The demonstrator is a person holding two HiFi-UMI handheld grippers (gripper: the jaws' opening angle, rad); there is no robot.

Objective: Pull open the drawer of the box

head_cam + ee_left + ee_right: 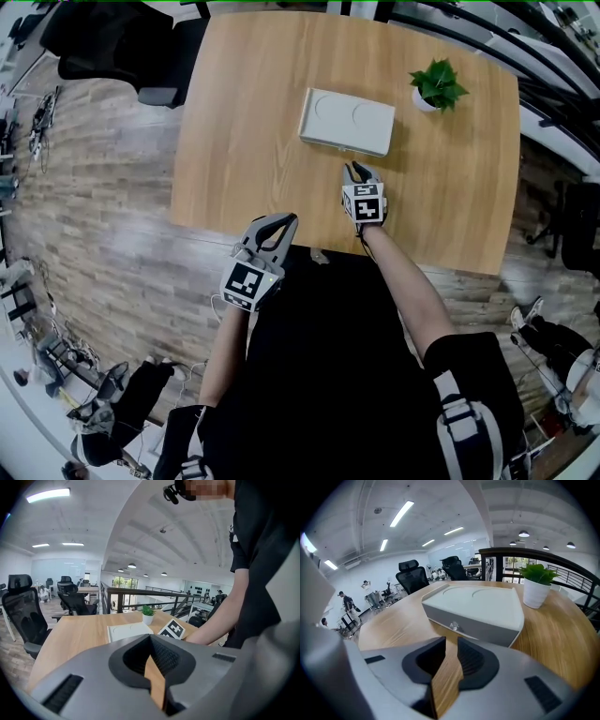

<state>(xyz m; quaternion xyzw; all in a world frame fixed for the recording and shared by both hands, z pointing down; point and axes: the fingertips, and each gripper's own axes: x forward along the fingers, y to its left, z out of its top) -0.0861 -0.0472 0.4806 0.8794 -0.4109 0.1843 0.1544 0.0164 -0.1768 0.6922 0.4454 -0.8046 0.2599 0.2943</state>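
Note:
A flat white box [347,122] lies on the wooden table [234,169]. In the right gripper view the box [473,606] shows its grey drawer front, flush with the body, with a small clear knob [453,626]. My right gripper [359,171] hovers just in front of that face, pointing down at it; it [451,641] is open, with only the tabletop showing between the pads, and the knob lies a short way beyond the tips. My left gripper [286,220] hangs at the table's near edge, apart from the box, its tips [150,637] together and holding nothing.
A small potted plant [438,86] stands right of the box near the far right corner. Black office chairs [141,56] sit past the table's far left side. A dark railing [543,557] runs behind the table. The person's body is close against the near edge.

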